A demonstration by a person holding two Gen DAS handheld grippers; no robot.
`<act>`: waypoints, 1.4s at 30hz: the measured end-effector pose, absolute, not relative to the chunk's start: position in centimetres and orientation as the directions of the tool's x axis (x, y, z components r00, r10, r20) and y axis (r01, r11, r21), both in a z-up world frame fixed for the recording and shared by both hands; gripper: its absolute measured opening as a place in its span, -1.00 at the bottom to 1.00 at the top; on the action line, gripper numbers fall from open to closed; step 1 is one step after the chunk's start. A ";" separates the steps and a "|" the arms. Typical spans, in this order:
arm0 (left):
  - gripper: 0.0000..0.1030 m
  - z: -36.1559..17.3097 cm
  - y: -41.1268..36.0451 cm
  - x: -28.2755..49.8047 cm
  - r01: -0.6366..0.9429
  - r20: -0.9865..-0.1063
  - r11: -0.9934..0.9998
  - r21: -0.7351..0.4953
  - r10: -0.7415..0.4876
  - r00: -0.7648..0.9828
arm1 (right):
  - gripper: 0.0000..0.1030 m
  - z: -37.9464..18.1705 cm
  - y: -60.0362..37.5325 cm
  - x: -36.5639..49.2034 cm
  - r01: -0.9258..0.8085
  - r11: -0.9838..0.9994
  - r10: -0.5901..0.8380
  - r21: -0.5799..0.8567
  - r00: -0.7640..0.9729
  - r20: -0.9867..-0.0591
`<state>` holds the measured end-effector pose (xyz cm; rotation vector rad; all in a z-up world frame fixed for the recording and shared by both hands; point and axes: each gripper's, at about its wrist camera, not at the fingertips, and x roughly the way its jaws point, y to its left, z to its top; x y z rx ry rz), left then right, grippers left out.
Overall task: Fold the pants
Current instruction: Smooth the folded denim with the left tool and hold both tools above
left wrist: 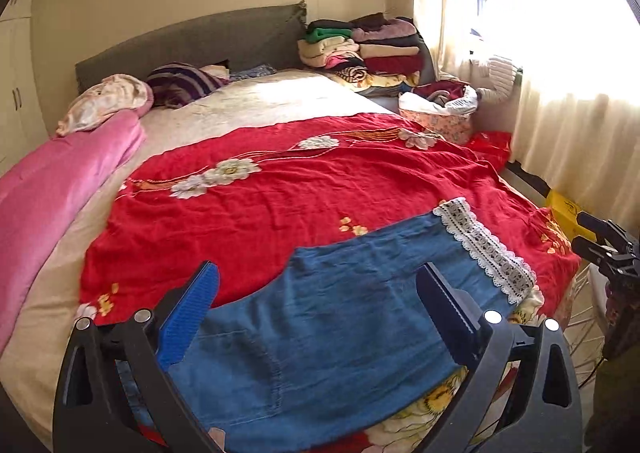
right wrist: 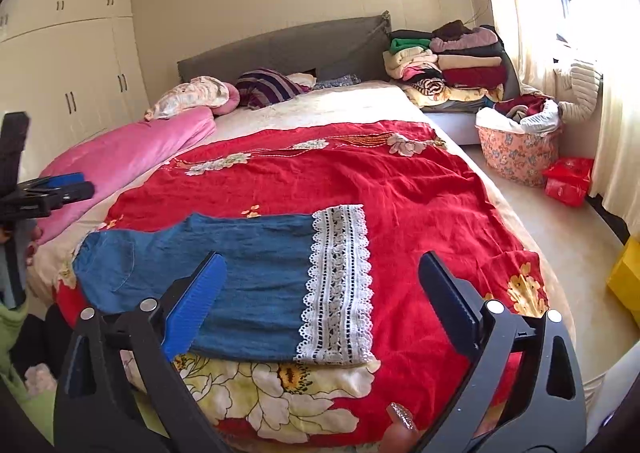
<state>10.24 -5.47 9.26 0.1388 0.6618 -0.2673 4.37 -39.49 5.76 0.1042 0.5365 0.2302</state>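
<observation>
Blue denim pants (right wrist: pixel 248 277) with a white lace cuff (right wrist: pixel 338 285) lie flat on the red flowered blanket (right wrist: pixel 400 189), near the bed's front edge. They also show in the left wrist view (left wrist: pixel 340 325), lace cuff (left wrist: pixel 486 249) to the right. My left gripper (left wrist: pixel 318 295) is open and empty, hovering over the waist end. My right gripper (right wrist: pixel 322 283) is open and empty, above the lace cuff end. The right gripper shows at the left view's right edge (left wrist: pixel 600 243), and the left gripper at the right view's left edge (right wrist: pixel 60 189).
A pink quilt (right wrist: pixel 120 161) lies along the bed's left side, pillows (right wrist: pixel 192 93) at the grey headboard. Folded clothes (right wrist: pixel 448 61) are stacked at the back right. A flowered laundry basket (right wrist: pixel 516 153), red bag (right wrist: pixel 568 181) and yellow box (right wrist: pixel 628 281) stand on the floor at right.
</observation>
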 end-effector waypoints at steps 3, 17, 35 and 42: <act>0.91 8.0 -7.4 11.3 0.314 -0.654 0.948 0.050 -0.207 0.728 | 0.78 5.7 -39.1 4.4 -0.205 0.967 0.253 0.151 0.829 -0.498; 0.91 -1.0 -12.6 14.2 0.408 -0.761 0.907 0.104 -0.192 0.619 | 0.78 1.0 -34.8 6.9 -0.270 0.957 0.276 0.107 0.730 -0.625; 0.91 -6.3 -11.4 17.2 0.392 -0.823 0.913 0.110 -0.137 0.551 | 0.78 -4.0 -32.8 9.3 -0.233 0.968 0.223 0.094 0.628 -0.745; 0.91 -3.7 -12.6 16.0 0.427 -0.793 0.900 0.087 -0.197 0.576 | 0.78 -1.2 -34.7 8.0 -0.197 0.971 0.234 0.133 0.694 -0.681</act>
